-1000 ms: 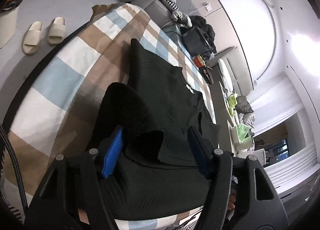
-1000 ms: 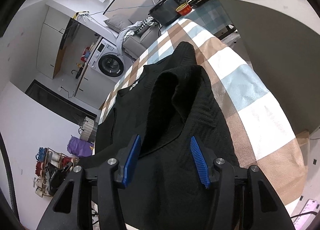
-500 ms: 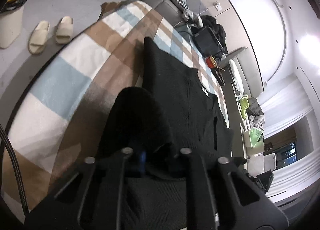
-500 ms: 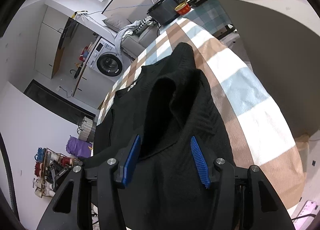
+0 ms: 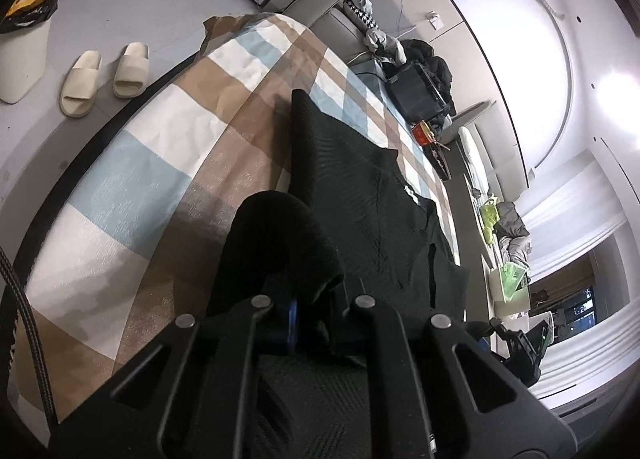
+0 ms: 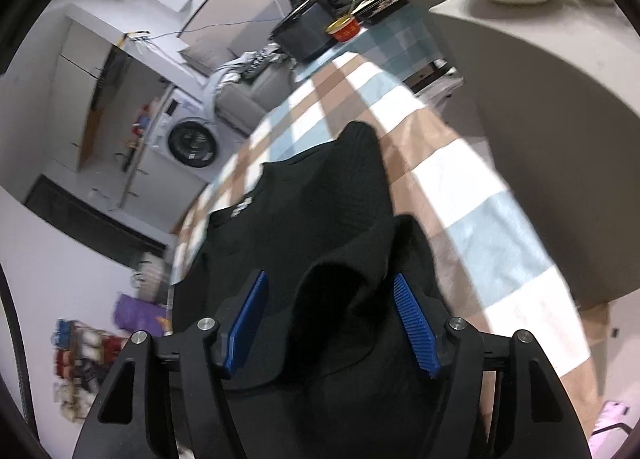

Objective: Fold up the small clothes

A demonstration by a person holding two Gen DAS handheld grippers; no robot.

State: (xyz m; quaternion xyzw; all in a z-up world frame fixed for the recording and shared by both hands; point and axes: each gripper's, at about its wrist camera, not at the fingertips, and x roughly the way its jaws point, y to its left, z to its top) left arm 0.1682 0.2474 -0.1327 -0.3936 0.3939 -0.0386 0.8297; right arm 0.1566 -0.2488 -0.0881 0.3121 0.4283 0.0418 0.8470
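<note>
Motion-blurred shoe rack (image 6: 80, 359), lower left

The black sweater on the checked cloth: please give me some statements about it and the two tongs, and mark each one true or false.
1. The left tongs are shut on a fold of the black sweater. True.
2. The right tongs are clamped tight on the sweater. False: their jaws are opening, with the cloth between them but not pressed.
3. The sweater lies on a checked cloth. True.
4. A pair of red boots stands on the floor. False: they are pale slippers.
5. A washing machine shows in the right wrist view. True.
</note>
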